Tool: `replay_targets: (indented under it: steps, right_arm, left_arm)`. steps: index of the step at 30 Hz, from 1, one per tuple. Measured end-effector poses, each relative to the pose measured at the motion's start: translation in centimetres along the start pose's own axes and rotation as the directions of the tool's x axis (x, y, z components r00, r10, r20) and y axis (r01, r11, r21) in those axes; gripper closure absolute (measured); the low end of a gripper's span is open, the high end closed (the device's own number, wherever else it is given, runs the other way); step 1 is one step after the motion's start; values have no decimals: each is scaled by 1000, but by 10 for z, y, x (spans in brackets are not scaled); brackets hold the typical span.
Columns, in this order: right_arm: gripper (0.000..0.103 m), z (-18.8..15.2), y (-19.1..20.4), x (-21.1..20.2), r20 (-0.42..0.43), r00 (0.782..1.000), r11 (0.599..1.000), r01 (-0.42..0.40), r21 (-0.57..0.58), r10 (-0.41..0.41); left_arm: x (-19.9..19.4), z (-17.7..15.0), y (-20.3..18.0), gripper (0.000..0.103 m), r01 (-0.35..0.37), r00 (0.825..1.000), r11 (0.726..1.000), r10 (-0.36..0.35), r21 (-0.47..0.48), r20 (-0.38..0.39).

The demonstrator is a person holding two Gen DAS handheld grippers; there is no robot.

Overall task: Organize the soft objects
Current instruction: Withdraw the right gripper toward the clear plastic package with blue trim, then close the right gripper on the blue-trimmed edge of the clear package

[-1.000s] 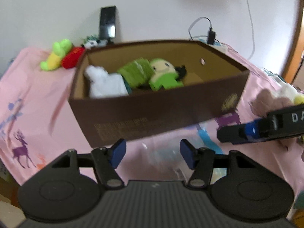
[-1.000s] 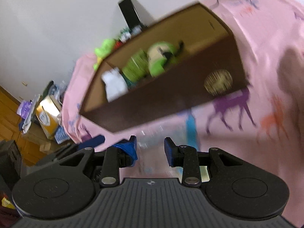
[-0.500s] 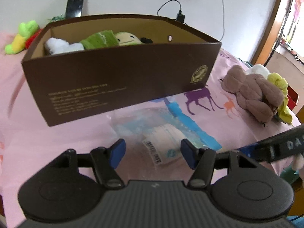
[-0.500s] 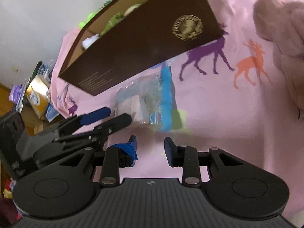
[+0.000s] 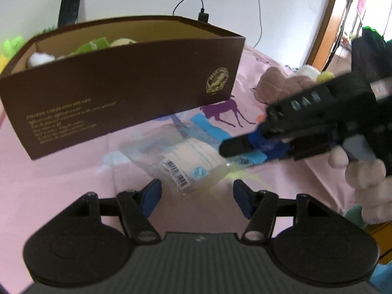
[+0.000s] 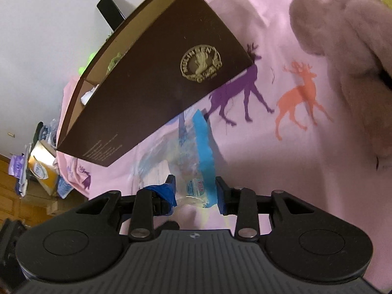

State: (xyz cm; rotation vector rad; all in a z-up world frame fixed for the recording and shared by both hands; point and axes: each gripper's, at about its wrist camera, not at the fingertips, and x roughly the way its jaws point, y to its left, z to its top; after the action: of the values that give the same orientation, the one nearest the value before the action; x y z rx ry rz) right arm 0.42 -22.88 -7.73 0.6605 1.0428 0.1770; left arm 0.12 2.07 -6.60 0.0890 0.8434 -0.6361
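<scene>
Several toys inside the brown box [image 5: 127,83] are mostly hidden by its near wall; only green and white tops show above the rim, too blurred to count with certainty. The mauve plush toy [image 6: 343,49] is cut off at the right edge of the right wrist view.

One clear plastic packet [image 5: 186,156] with a blue strip and a barcode label lies flat on the pink deer-print cloth [image 5: 61,178], just near of the box. It appears to hold a folded white soft item.

Left gripper [image 5: 194,197]: jaws spread wide, empty, just near of the packet. Right gripper [image 6: 196,193]: jaws spread, straddling the packet's near end; whether the fingertips [image 6: 169,191] touch it cannot be determined.
</scene>
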Motion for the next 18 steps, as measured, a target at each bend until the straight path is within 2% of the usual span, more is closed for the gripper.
replay_targets:
  steps: [3,7,10,12,15,18]
  right_arm:
    - [85,2,-1,3,8,1000,1000,-21,17,21]
    - [85,2,-1,3,-29,990,990,-140,17,140]
    - [85,3,5,0,-14,979,979,-205,-23,204]
    - [85,6,9,3,-10,976,975,-219,-40,219]
    - [85,8,12,17,-20,981,979,-196,-46,195]
    - [86,6,15,29,-34,982,980,-190,-54,188]
  left_arm:
    - [1,-2,-3,40,-24,1000,1000,23,13,2]
    - [-1,0,4,40,-81,997,997,81,7,19]
    - [-3,3,11,40,-95,995,995,95,0,24]
    - [-3,5,13,40,-101,995,995,101,3,24]
    - [-1,7,13,40,-122,992,992,122,18,32]
    - [3,9,11,40,-113,993,993,113,12,37]
